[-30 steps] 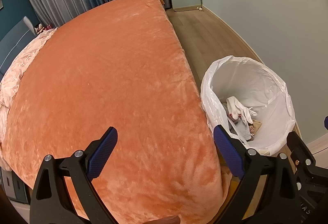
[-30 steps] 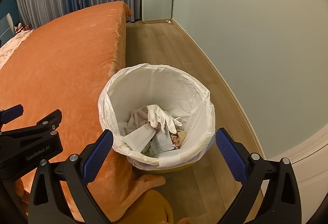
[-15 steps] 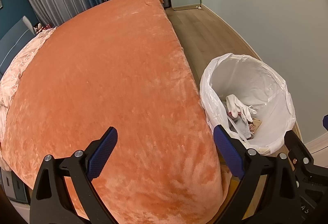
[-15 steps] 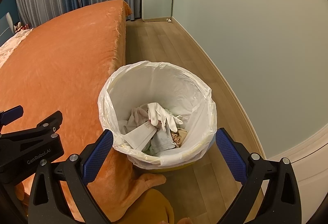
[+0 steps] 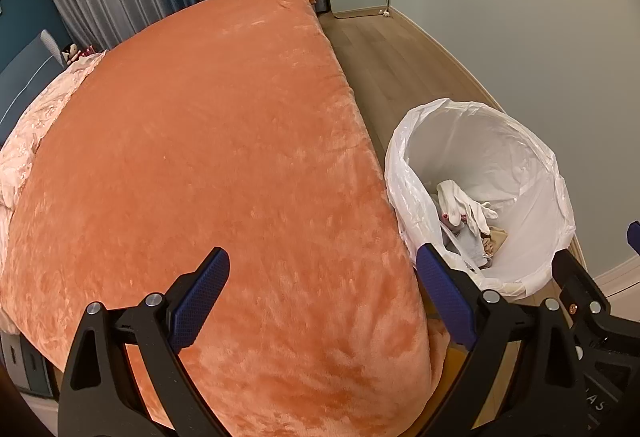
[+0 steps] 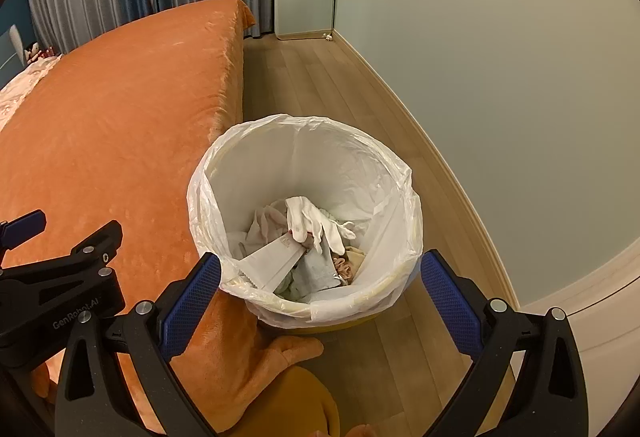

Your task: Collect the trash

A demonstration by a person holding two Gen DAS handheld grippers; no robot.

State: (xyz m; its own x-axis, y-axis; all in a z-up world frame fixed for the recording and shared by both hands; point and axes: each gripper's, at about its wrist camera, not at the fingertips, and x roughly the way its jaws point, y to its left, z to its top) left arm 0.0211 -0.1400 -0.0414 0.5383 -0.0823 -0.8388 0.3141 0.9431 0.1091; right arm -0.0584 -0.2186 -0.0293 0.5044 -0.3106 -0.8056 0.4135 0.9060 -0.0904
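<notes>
Right wrist view: right gripper (image 6: 320, 285), jaws wide, empty, above the near rim of the bin (image 6: 404, 277). Bin: white bag liner, on the wood floor (image 6: 320, 77), touching the bed (image 6: 120, 117) edge. Contents: 1 white glove (image 6: 312, 221), paper (image 6: 272, 261), crumpled scraps. Left wrist view: left gripper (image 5: 320, 293), jaws wide, empty, over the bed's near corner; bin (image 5: 552, 173) to its right; orange blanket (image 5: 200, 157) covers the bed

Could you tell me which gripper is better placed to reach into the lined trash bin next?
The right gripper: it hangs open over the trash bin, with the white glove ahead between its fingers. The left gripper, also open, faces the orange bedspread, with the bin off to its side.
</notes>
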